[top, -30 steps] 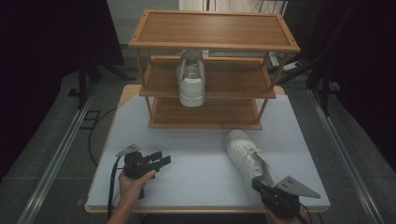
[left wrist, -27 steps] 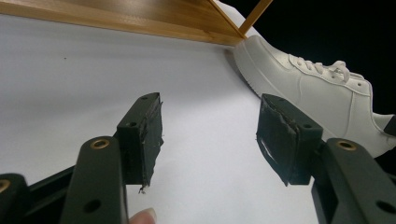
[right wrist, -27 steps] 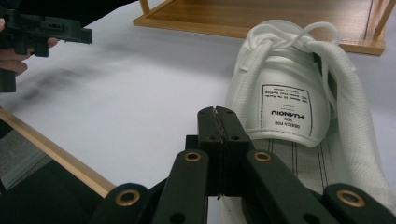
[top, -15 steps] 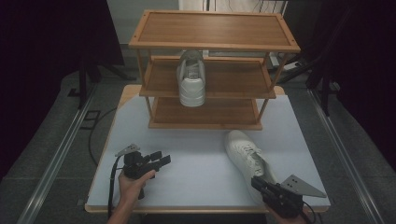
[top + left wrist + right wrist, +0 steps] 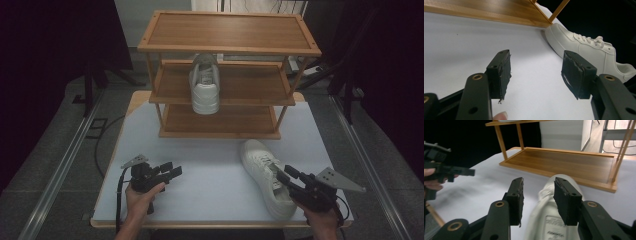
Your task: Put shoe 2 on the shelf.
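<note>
Your right gripper [image 5: 284, 175] has just been opening its jaws; they now stand apart above the heel end of the white shoe [image 5: 265, 176], which lies on the bench [image 5: 210, 170] just below and ahead of them, not pinched. Your left gripper [image 5: 172, 171] hovers with jaws wide apart and nothing between them; the shoe lies beyond its right-hand jaw.

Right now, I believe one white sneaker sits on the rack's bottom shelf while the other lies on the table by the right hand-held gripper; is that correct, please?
Not quite: the sneaker in the rack sits on the middle shelf, not the bottom, as the high view shows. The other sneaker does lie on the table by the right hand-held gripper.
</note>
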A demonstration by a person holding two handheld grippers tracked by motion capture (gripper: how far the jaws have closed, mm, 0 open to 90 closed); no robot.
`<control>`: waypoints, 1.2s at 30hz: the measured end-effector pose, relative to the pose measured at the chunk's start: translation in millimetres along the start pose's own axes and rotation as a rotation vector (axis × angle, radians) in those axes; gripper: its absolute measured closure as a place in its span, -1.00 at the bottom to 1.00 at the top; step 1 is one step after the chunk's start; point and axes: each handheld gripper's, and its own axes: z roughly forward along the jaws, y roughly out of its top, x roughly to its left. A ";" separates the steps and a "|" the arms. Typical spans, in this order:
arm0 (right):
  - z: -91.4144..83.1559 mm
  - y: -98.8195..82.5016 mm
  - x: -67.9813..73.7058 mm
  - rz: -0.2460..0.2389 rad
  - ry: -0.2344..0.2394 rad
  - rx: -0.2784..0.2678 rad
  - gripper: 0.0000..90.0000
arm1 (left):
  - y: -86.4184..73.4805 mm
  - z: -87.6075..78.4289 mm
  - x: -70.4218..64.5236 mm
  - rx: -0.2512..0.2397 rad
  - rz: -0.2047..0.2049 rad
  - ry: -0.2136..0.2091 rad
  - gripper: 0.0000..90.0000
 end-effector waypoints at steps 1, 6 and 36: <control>2.3 1.5 -4.2 -0.001 -0.001 0.002 0.28 | -0.3 0.1 0.2 0.001 -0.001 0.000 -0.10; 16.1 4.5 -23.0 0.017 -0.028 0.037 0.21 | -1.2 0.3 0.1 0.006 -0.003 -0.007 -0.11; 51.7 -28.3 -46.3 0.026 -0.116 0.227 0.67 | -2.9 1.7 2.3 0.005 -0.028 -0.006 -0.11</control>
